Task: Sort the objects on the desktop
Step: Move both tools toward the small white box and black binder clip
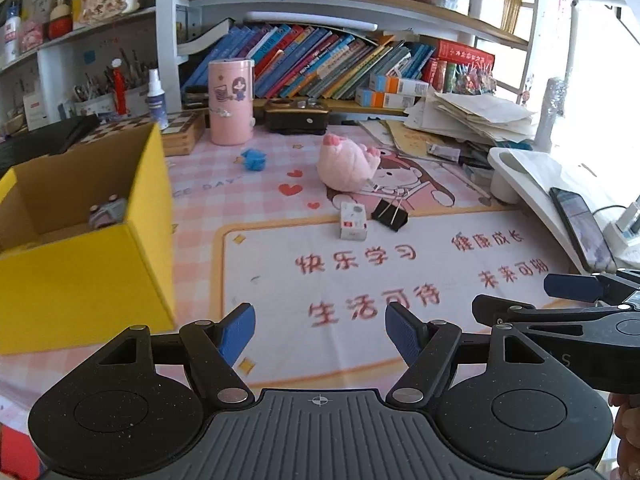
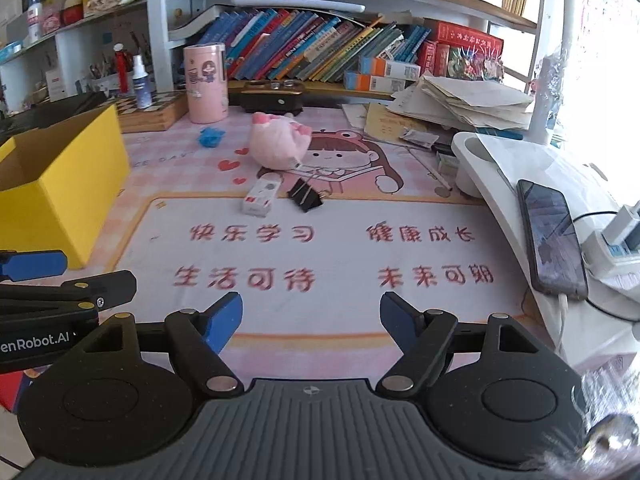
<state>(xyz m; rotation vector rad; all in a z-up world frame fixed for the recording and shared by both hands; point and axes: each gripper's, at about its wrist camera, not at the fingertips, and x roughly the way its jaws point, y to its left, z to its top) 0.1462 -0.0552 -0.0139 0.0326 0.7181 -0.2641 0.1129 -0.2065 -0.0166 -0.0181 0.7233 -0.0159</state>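
Note:
On the pink desk mat lie a pink plush toy [image 1: 349, 163] [image 2: 280, 145], a small white box [image 1: 353, 221] [image 2: 261, 197], a black binder clip [image 1: 390, 213] [image 2: 305, 196] and a small blue toy [image 1: 253, 159] [image 2: 211, 136]. A yellow cardboard box [image 1: 86, 264] [image 2: 60, 188] stands open at the left with a small grey item [image 1: 107, 211] inside. My left gripper [image 1: 320, 330] is open and empty over the mat's near part. My right gripper [image 2: 311, 322] is open and empty beside it, to the right.
A pink cylindrical tin [image 1: 231, 102] [image 2: 205, 83] stands at the back. A black case [image 1: 297, 117], a wooden board [image 2: 154, 114], stacked papers [image 2: 460, 102] and bookshelves line the back. A white stand [image 2: 520, 168] with a phone [image 2: 554, 236] and a power strip [image 2: 616, 240] is at the right.

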